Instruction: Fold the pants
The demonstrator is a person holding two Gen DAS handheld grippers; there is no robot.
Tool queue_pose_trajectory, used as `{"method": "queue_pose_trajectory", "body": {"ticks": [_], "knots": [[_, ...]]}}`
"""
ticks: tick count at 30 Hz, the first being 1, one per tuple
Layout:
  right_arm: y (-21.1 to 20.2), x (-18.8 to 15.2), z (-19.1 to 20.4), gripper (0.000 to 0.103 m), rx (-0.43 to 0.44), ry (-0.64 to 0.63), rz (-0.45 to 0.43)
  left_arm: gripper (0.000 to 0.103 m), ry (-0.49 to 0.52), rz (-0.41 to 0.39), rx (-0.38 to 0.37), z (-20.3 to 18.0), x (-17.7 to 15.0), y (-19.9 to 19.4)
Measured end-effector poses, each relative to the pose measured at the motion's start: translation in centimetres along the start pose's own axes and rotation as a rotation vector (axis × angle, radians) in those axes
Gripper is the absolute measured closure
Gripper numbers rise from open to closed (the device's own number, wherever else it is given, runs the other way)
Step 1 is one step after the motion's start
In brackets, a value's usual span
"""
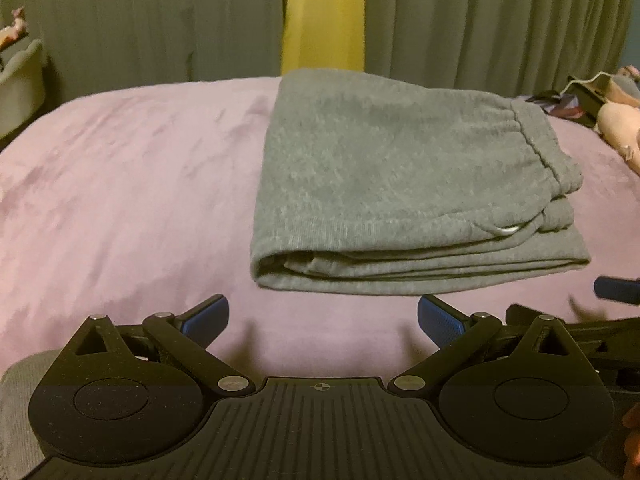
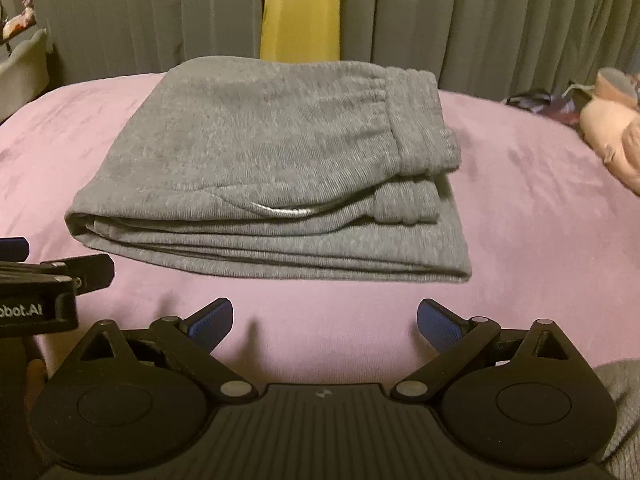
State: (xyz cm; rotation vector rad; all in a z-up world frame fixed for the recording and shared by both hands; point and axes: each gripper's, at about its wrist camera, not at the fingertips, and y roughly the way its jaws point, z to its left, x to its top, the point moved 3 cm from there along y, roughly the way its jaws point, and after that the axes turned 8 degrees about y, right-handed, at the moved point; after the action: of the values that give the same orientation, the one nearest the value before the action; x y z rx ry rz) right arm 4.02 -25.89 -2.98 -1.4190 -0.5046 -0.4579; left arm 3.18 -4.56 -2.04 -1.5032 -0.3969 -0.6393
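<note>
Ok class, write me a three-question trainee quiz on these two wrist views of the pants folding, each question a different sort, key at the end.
1. True or false: the grey pants lie folded in a stack on the pink bedcover.
2. The left gripper is: A open, B shut on cloth, C hidden.
3. Fill in: the right gripper holds ____.

Key: 1 true; 2 A; 3 nothing

Heather-grey pants (image 1: 384,168) on mauve blanket (image 1: 120,200); grey curtains (image 1: 480,20) — yellow strip (image 1: 322,16) between
</note>
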Motion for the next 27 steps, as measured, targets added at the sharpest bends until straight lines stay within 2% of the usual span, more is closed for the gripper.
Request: {"method": "queue_pose_trajectory", "body": {"ticks": [4,9,18,27], "knots": [[0.1,0.3,-0.5,0.004,0.011,0.041,-0.018,0.000,0.022,-0.011,0.012,-0.2,0.1,0.3],[0.3,0.5,-1.4,0.004,0.029,0.107,-0.011,0.000,0.004,-0.004,0.015,0.1,0.2,0.6],[0.2,0.1,-0.5,0.004,0.017,0.036,-0.034,0.000,0.025,0.006,0.023,-0.1,0.1,0.7],[0.1,0.1,-0.8,0.004,0.020,0.055,-0.032,0.000,0.013,0.010,0.021,0.1,0.0,0.7]]}}
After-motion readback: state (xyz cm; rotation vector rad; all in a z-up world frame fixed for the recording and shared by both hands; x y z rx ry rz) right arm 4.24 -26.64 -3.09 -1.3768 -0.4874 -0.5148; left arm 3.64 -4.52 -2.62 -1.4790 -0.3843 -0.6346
